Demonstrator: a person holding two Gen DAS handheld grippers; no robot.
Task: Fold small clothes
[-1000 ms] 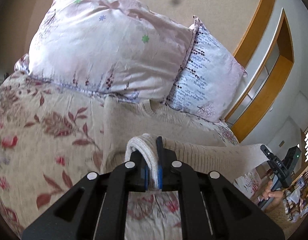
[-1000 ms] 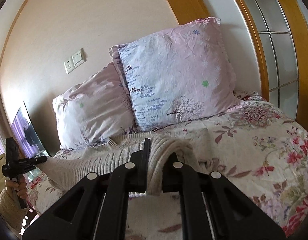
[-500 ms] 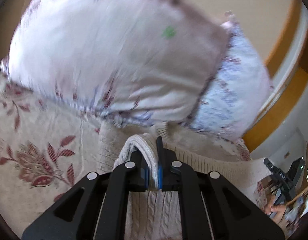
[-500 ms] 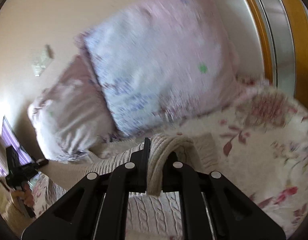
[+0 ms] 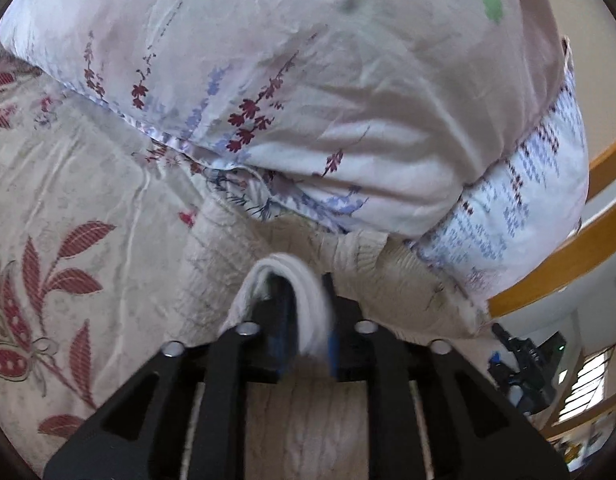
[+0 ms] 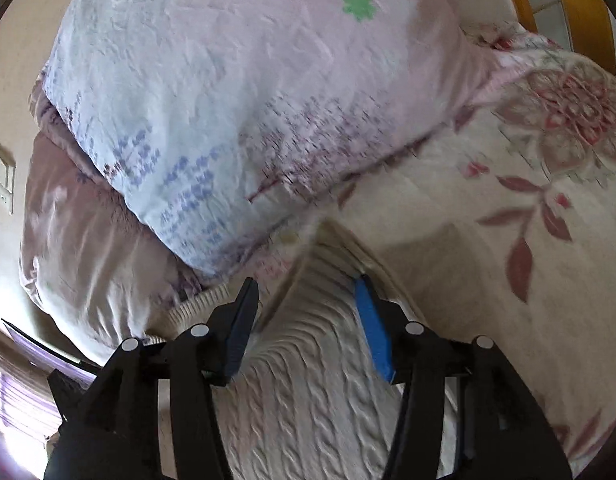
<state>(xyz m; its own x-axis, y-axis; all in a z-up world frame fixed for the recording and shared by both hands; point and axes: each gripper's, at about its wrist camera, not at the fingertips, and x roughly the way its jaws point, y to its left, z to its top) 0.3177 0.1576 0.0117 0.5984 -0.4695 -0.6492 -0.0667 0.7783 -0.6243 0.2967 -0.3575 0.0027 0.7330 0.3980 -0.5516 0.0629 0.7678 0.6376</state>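
Release after a fold: the cream cable-knit sweater (image 6: 308, 392) is laid on the floral bedspread (image 6: 507, 216) beneath the pillows (image 5: 308, 80). Right gripper (image 6: 308, 312) jaws have just been opened, clear of the knit; left gripper (image 5: 304, 320) jaws have just been parted, a hem loop between them. Withdrawal is called for next.

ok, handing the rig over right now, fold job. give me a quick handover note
Left tool: jaws just been opening, a fold of the cream knit sweater between them, looks loose.
Right tool: jaws just been opening, now wide, sweater lying between them, not gripped.
Sweater lies on the floral bedspread, its far edge up against the pillows.
Done: hem carried up over the body.
Left: pull both tools clear, do the remaining folds.
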